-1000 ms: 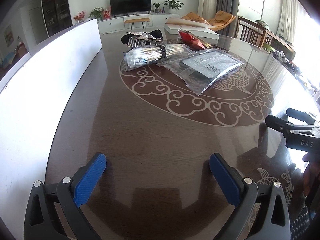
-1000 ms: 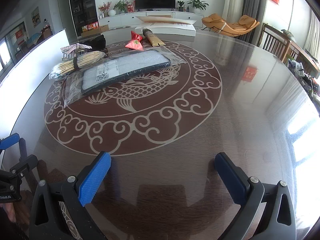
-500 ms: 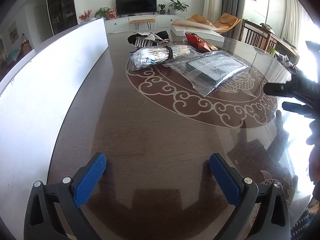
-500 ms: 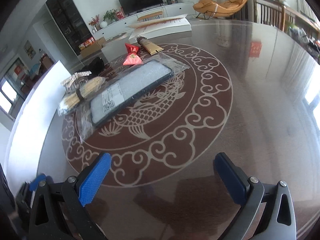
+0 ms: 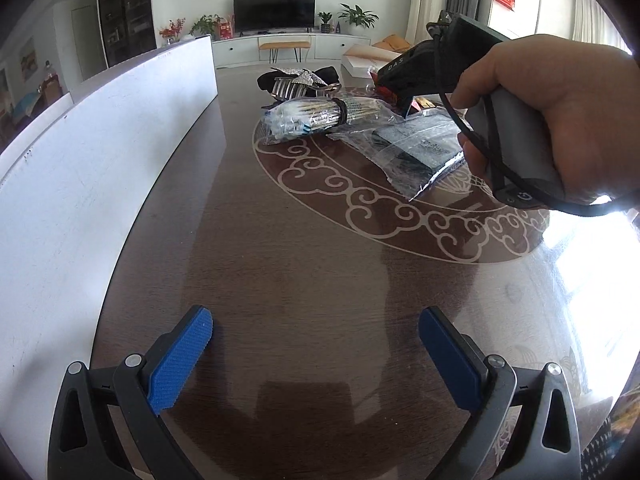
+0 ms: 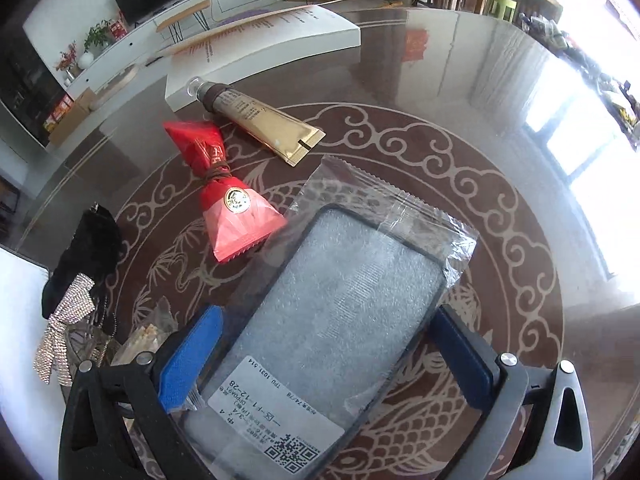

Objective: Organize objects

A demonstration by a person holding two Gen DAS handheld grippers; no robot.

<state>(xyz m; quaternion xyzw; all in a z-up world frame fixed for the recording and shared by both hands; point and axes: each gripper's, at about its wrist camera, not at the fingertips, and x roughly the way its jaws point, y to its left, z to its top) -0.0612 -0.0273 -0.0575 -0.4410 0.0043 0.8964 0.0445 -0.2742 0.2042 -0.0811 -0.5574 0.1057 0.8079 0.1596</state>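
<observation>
A phone case in a clear plastic bag lies on the dark round table; it also shows in the left wrist view. My right gripper is open, with its blue pads on either side of the bag's near end. Beyond it lie a red wrapped packet and a gold tube. A bagged bundle of sticks and a black pouch with a rhinestone bow lie left of the case. My left gripper is open and empty above bare table.
A long white board stands along the table's left edge. A white flat box lies at the far side of the table. The hand holding the right gripper fills the upper right of the left wrist view.
My right gripper has moved forward and down across the table to the bagged phone case, which now sits between its open fingers. The left gripper has barely moved.
</observation>
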